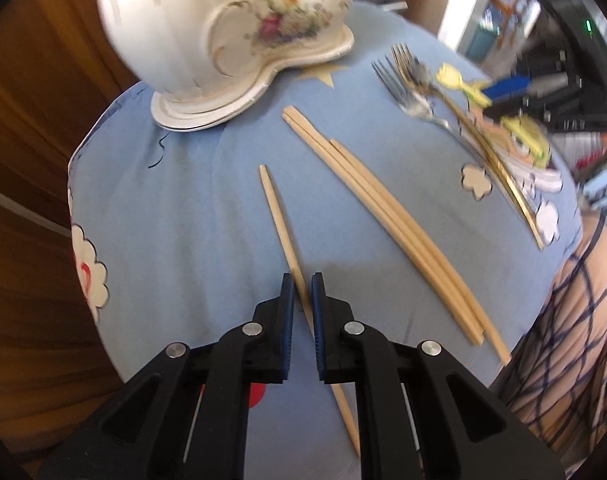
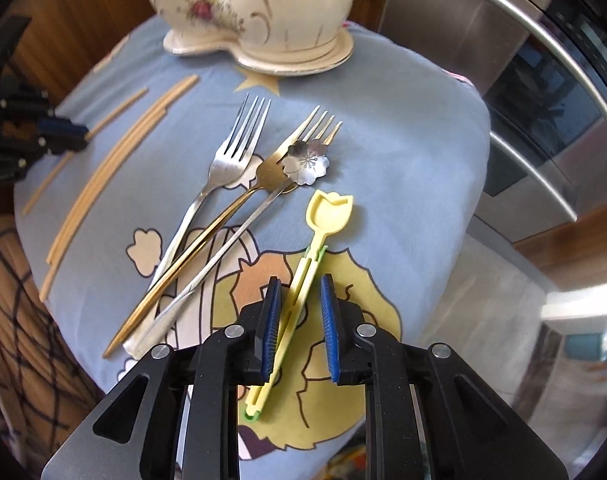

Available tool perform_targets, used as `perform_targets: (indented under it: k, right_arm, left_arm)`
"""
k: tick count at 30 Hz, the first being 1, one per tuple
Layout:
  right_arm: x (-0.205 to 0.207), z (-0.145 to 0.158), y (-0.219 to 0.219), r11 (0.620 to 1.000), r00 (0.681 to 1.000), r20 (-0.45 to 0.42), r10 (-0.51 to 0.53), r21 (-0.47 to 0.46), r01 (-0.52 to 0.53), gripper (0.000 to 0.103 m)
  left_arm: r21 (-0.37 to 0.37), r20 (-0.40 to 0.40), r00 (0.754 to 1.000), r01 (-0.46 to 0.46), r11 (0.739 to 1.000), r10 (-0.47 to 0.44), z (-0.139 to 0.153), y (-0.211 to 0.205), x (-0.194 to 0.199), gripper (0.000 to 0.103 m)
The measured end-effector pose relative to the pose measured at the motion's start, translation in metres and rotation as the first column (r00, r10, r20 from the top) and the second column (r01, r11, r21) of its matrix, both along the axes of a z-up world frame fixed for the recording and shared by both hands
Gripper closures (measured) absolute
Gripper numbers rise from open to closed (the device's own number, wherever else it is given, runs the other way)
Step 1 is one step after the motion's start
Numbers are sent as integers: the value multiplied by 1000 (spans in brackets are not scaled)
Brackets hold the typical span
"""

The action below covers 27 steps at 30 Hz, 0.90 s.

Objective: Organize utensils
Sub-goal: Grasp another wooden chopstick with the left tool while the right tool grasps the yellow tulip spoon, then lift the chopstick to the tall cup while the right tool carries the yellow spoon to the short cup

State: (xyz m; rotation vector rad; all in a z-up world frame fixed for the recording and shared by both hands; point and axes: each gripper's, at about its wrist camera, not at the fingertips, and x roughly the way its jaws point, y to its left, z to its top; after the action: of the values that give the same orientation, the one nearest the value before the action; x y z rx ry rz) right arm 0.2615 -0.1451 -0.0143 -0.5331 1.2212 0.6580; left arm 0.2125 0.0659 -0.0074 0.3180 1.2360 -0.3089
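A big cream porcelain pot (image 2: 249,12) with painted flowers and gold trim stands at the far edge of a worktop (image 1: 175,216) covered in a blue cartoon-print cloth, and everything else can be placed from it.

Straight out from the pot's base, toward the cameras, lie the metal pieces: a silver fork (image 2: 219,172), a gold fork (image 2: 239,200) crossing beside it, and a long spoon with a flower-shaped bowl (image 2: 305,162) whose bowl rests on the gold fork's neck. All three have their heads toward the pot and their handles fanned away from it. Just beyond them, on the side away from the chopsticks, lies a yellow plastic spoon (image 2: 303,264) with a tulip-shaped bowl, also pointing at the pot.

On the other side of the forks, a bundle of wooden chopsticks (image 1: 383,220) lies side by side, touching one another, angled away from the pot. A single chopstick (image 1: 281,232) lies apart from that bundle, further from the forks.

The left hand-held gripper (image 1: 302,280) points steeply down over this single chopstick. Its blue-padded fingers (image 1: 288,312) are drawn in to a narrow slot with the stick running between them; whether the pads actually press on it cannot be told.

The right hand-held gripper (image 2: 299,284) straddles the handle of the yellow plastic spoon. A clear gap shows on each side of the handle, so nothing is pinched.

A person's checked fabric (image 1: 563,340) shows at the near edge of the worktop.
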Motion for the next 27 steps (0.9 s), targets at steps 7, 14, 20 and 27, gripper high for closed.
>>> perform_targets:
  k: [7,14,20,27]
  right_arm:
    - [9,-2,12,997,997,-75,24,-73,-29,83]
    - [14,-1,4,999,997,-79,8,-33,-11,85]
    - [15,2,-7,1000,998,-56,-26,13,27,92]
    - [25,13,-21,992,996,-17,-84,89,85,92]
  left_arm:
    - [39,-81,996,49,998,-46,-2,-6,8,94]
    - [31,-109,992,62,998,-58,-4,-8,16,94]
    - [-28,-75,997,24,999,-26,-4,11,19,98]
    - [-132,25,998,-58,989,62,10,43,13,98]
